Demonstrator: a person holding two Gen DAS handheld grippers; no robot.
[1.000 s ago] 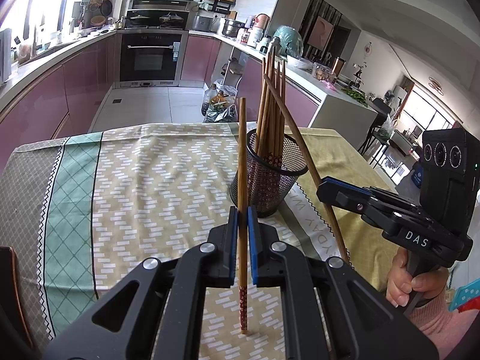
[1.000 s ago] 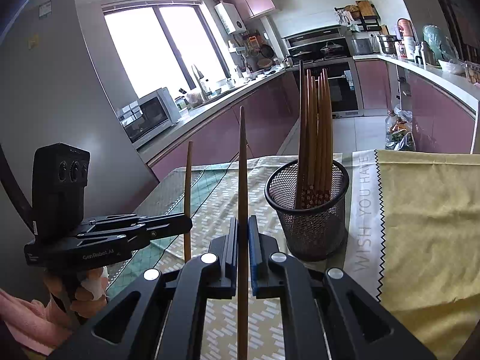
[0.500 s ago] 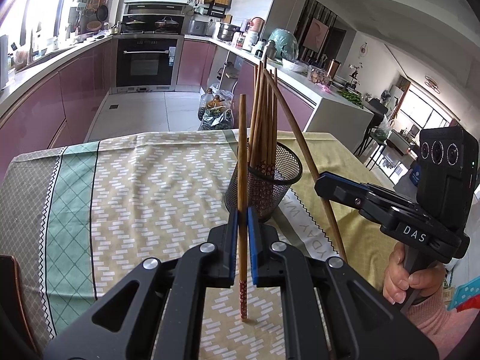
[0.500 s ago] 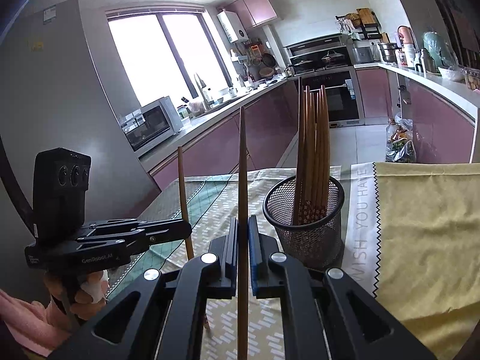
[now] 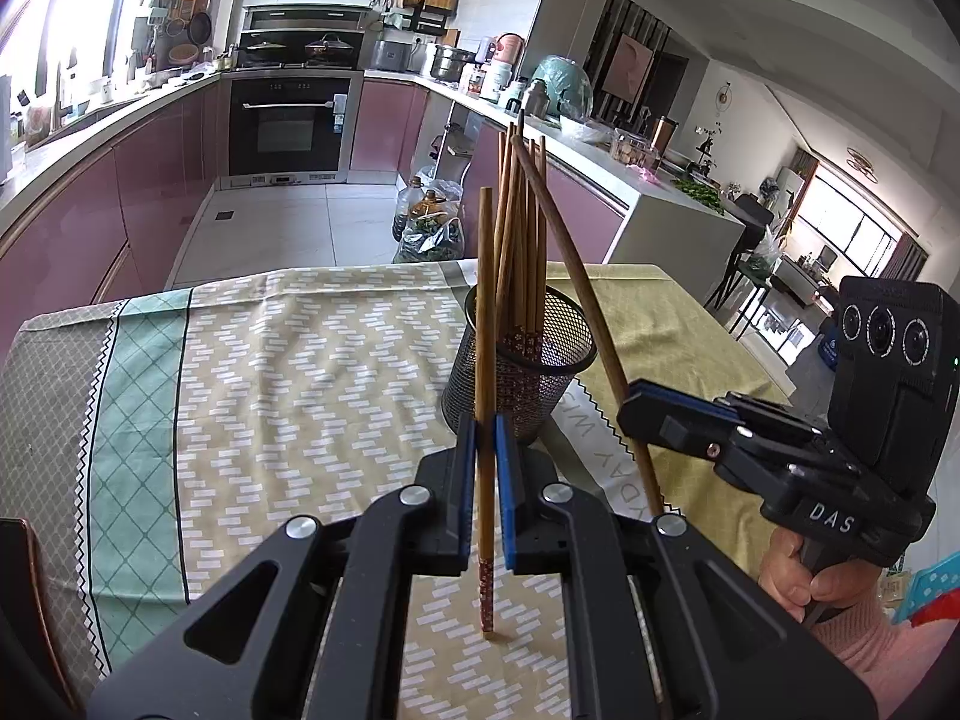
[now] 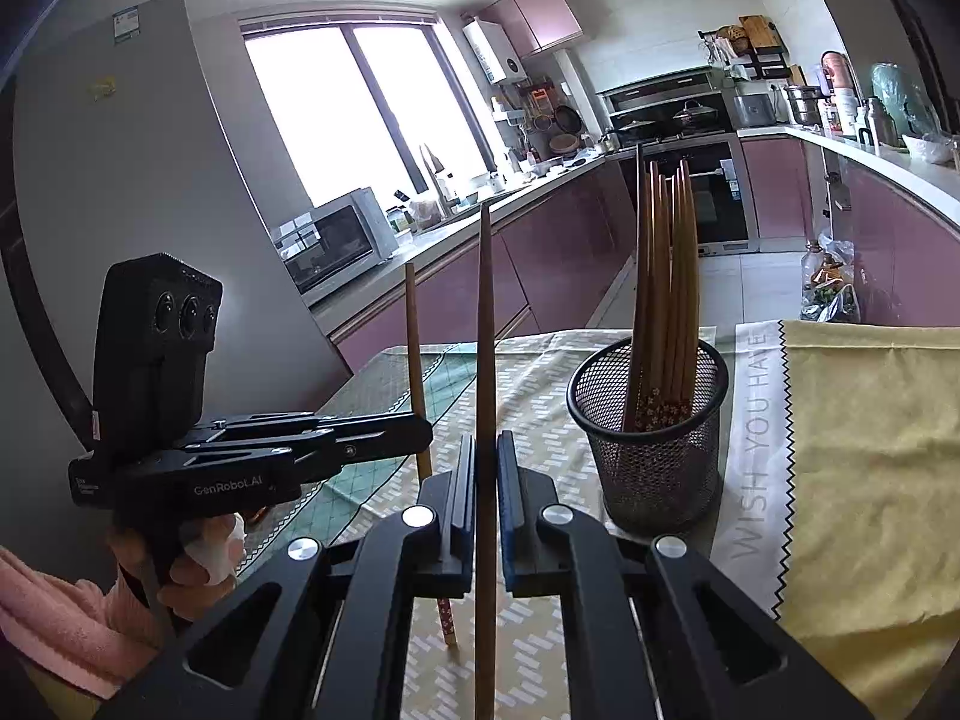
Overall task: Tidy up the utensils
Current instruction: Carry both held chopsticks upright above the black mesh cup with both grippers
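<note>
My left gripper (image 5: pixel 485 420) is shut on a wooden chopstick (image 5: pixel 485 300) that stands upright, its patterned lower end touching the tablecloth (image 5: pixel 300 372). Just behind it stands a black mesh cup (image 5: pixel 516 384) holding several chopsticks (image 5: pixel 522 228). At the right, my right gripper (image 5: pixel 636 408) is shut on a second, slanted chopstick (image 5: pixel 570 264) whose top leans toward the cup. In the right wrist view, the right gripper (image 6: pixel 485 444) clamps its chopstick (image 6: pixel 485 330). There the left gripper (image 6: pixel 423 438) and its chopstick (image 6: pixel 413 330) are at the left, the mesh cup (image 6: pixel 654 468) at the right.
The table is covered by a patterned cloth with a yellow section (image 6: pixel 870 450) on the right. Hands in pink sleeves (image 5: pixel 864 642) hold both grippers. Purple kitchen cabinets (image 5: pixel 150 180), an oven and bags on the floor lie beyond the far table edge.
In the right wrist view the left gripper and its chopstick have shifted right, closer to the right gripper. The right wrist view has tipped slightly upward. Both grips are unchanged.
</note>
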